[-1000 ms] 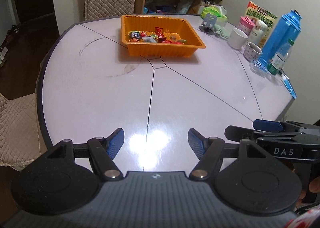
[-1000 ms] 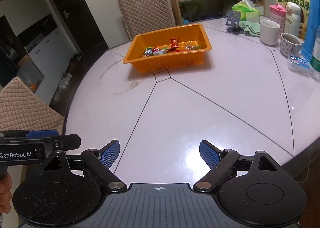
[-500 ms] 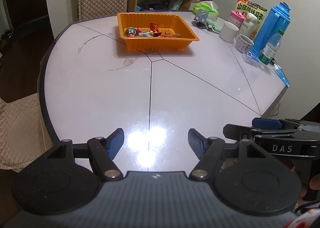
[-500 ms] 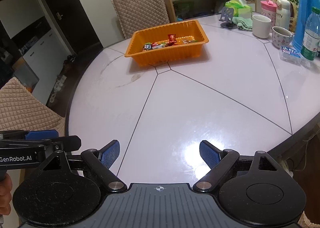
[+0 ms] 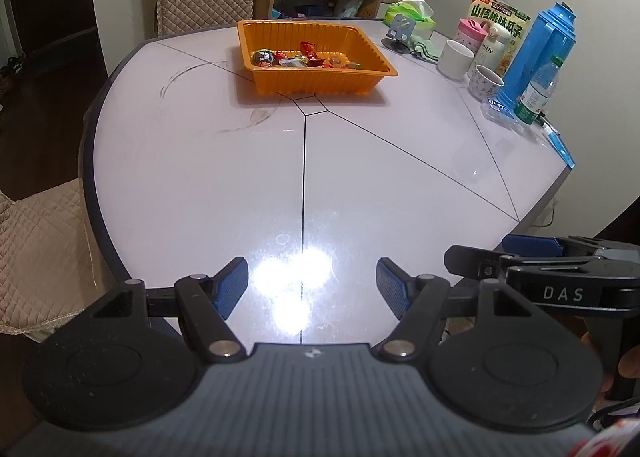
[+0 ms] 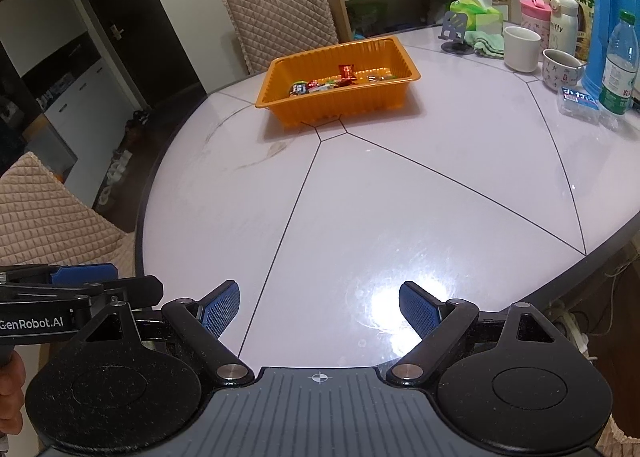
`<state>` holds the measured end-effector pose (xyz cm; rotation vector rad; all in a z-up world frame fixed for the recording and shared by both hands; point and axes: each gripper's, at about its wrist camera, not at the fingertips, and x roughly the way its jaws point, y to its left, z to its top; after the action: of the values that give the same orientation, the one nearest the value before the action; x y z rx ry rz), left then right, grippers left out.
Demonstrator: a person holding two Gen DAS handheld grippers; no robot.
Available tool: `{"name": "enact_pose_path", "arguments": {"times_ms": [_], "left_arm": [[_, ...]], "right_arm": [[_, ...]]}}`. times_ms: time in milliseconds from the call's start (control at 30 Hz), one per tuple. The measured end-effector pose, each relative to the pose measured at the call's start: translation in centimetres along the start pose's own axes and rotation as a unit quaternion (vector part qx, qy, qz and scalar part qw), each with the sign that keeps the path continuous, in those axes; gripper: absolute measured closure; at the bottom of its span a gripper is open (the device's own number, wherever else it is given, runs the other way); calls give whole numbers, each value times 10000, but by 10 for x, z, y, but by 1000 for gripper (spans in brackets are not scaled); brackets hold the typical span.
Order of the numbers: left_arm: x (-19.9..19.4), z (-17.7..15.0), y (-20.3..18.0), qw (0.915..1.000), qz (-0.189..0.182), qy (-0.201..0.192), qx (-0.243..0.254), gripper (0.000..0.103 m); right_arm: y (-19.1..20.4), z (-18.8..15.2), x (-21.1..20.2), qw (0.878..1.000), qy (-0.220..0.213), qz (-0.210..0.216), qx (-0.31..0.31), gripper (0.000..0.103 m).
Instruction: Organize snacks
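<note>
An orange tray (image 5: pixel 320 85) (image 6: pixel 344 105) sits at the far middle of the round white table (image 5: pixel 200 177) (image 6: pixel 400 197). Several wrapped snacks (image 5: pixel 304 57) (image 6: pixel 332 83) lie inside it. My left gripper (image 5: pixel 312 285) is open and empty, low over the table's near edge. My right gripper (image 6: pixel 320 305) is open and empty, also at the near edge. Each gripper shows at the side of the other's view: the right one (image 5: pixel 532 253), the left one (image 6: pixel 80 281). Both are far from the tray.
Along the table's right side stand a white mug (image 6: pixel 520 49), a patterned cup (image 6: pixel 560 69), a blue thermos (image 5: pixel 536 57), a water bottle (image 6: pixel 618 65), a snack bag (image 5: pixel 500 25) and tissues (image 6: pixel 476 13). Quilted chairs (image 6: pixel 280 29) (image 5: pixel 36 249) stand around.
Both grippers have pulled back from the tray toward the table's near edge and risen a little. Both stay open and empty.
</note>
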<state>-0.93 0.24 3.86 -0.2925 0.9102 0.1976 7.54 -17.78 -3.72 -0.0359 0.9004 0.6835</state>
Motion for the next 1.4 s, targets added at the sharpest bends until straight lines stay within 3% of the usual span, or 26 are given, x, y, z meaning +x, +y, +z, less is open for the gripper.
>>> {"name": "enact_pose_path", "arguments": {"times_ms": [1400], "left_arm": [[-7,-6,2,10000,5,-41,-22,34]], "right_arm": [[8,-4,-4,10000,-26,-26,-13,17]]}}
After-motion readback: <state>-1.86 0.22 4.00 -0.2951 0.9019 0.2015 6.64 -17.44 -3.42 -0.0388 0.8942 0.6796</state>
